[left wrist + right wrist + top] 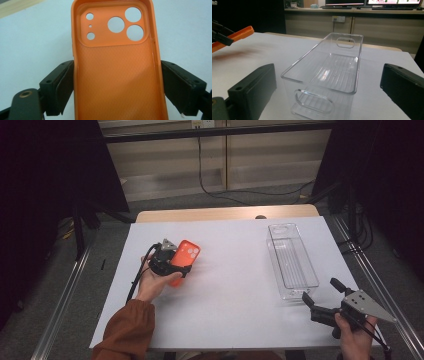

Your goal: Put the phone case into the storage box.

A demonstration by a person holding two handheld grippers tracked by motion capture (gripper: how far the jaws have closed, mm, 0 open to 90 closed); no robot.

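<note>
An orange phone case (187, 252) is held a little above the white table sheet (235, 290) at centre left, tilted up, with my left gripper (175, 267) shut on its lower half. In the left gripper view the case (117, 62) shows its hollow inside and camera cut-outs, and both jaws press on its long edges. A clear plastic bin (292, 262) lies lengthwise at the right, with nothing in it. My right gripper (320, 289) hovers open just short of the bin's near end. In the right gripper view the bin (324, 72) lies straight ahead between wide-apart jaws.
The table's wooden back edge (225, 213) shows beyond the sheet. Dark stands and a cable (210, 185) are on the floor behind. The case (233, 37) and the left gripper (219, 35) appear at the far left of the right gripper view.
</note>
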